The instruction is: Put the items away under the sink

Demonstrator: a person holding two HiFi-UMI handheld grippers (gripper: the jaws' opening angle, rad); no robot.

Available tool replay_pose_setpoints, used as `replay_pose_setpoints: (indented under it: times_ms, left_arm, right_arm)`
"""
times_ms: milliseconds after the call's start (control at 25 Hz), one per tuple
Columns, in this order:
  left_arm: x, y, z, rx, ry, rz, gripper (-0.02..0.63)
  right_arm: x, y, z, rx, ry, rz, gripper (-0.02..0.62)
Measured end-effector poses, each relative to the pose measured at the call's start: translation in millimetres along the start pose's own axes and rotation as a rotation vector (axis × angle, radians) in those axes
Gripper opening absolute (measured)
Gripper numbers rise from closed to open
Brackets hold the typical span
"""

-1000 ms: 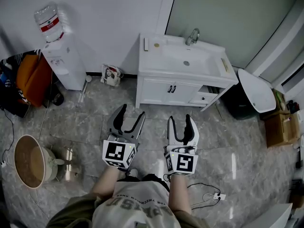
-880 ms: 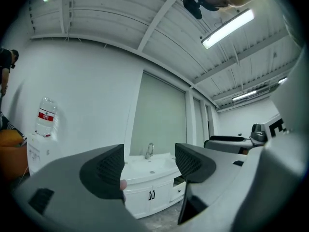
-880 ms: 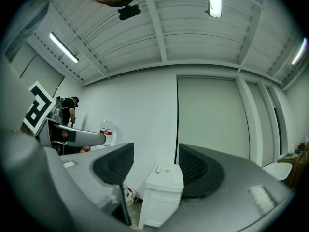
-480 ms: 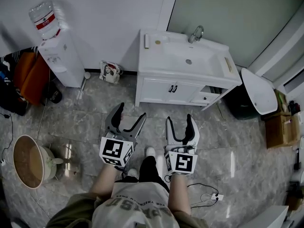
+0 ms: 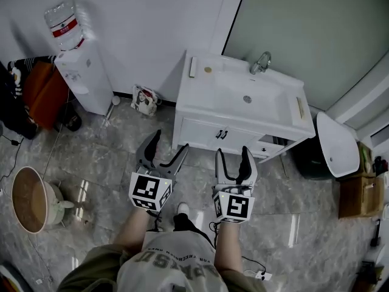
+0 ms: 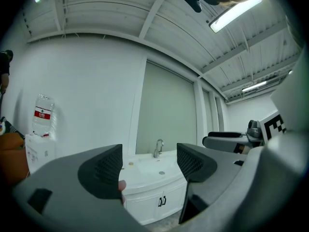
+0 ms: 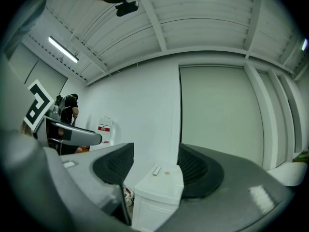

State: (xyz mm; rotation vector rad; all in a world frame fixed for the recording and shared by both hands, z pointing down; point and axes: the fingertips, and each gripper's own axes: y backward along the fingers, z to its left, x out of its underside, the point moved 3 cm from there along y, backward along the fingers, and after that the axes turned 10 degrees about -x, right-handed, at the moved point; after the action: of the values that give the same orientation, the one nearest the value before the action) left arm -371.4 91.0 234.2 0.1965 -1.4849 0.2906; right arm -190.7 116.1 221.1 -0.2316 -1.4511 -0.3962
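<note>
- Look to the small flat white bar (image 5: pixel 192 67) and the small round tan disc (image 5: pixel 208 69) just beside it, at the back left corner of the white ceramic sink top (image 5: pixel 200 99); also to the tan oblong piece (image 5: pixel 299 108) on the right rim.
- Judge all three light and stiff; expect sliding on the glazed surface, so pinch the bar across its narrow width, the disc across its edge.
- Reckon on the white cabinet doors with dark handles (image 5: pixel 221 135) below, shut for now, needing to be opened first.
- Find the left hand-held gripper (image 5: pixel 170 143) and the right hand-held gripper (image 5: pixel 233 154) over the grey marbled floor (image 5: pixel 103 157), facing the cabinet front without touching it, well apart from every item.
- Read both pairs of jaws as just opened wide, with nothing between them.
</note>
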Motion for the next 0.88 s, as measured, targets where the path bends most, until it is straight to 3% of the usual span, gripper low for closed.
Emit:
replay_pose_setpoints:
  times_ms: [440, 880]
  left_arm:
    - [-2, -93, -34, -0.059, -0.014, 0.022, 0.336]
    - [14, -159, -17, -0.085, -0.023, 0.076, 0.336]
  right_arm:
    - [22, -63, -95, -0.075, -0.038, 0.029, 0.282]
    - [57, -126, -123, -0.117, -0.08, 0.07, 0.282]
